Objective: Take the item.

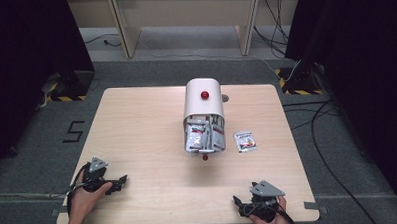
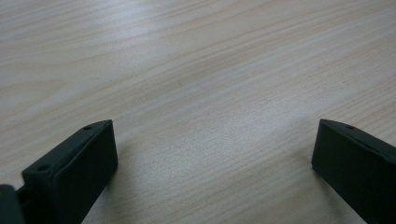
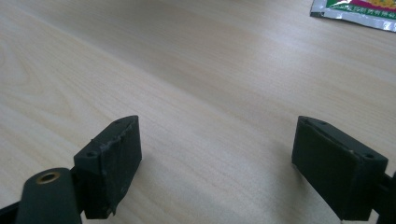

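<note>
near edge: left gripper [image 1: 120,182] and right gripper [image 1: 238,202], jaws spread wide, empty, resting on the wooden table [image 1: 137,134]. mid-table: loose sachet [image 1: 245,141] lying flat just beside the white dispenser [image 1: 204,115], packed with sachets. likely step: reach for the loose sachet; approach low, pinch an edge.

Light wood table [image 1: 137,139], white sachet-filled container [image 1: 203,99] at centre, loose sachet [image 1: 245,141] just beside — flat.
</note>
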The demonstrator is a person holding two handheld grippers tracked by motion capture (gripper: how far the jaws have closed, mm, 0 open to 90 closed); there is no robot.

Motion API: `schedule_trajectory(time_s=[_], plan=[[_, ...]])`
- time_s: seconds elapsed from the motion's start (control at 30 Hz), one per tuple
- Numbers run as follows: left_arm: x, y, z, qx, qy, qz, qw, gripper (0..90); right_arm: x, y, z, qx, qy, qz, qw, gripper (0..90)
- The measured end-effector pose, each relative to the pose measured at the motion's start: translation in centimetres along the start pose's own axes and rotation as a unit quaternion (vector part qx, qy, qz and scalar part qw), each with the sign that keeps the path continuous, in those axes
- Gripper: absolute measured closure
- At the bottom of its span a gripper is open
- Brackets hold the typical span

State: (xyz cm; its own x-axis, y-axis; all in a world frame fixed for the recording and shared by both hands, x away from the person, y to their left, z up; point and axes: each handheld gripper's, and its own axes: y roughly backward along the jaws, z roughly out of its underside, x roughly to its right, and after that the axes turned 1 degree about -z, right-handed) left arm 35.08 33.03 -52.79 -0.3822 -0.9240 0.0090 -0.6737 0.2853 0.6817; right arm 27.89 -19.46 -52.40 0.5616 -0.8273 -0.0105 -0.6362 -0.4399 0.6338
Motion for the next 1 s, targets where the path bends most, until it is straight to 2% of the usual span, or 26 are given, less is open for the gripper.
schedule_trajectory(time_s=[0.2,0.67,1.0], plan=[[0.0,0.0,0.0,0.0,0.0,0.0,1.0,0.0,-0.4,0.2,0.4,0.0,0.009,-0.004,0.9999,16.6],[0.0,0.0,0.0,0.0,0.0,0.0,1.0,0.0,-1.2,0.7,1.6,0.027,0.019,-0.018,0.9993,15.7],[0.0,0.0,0.0,0.0,0.0,0.0,1.0,0.0,-1.3,0.6,1.6,0.028,0.022,-0.022,0.9991,15.7]])
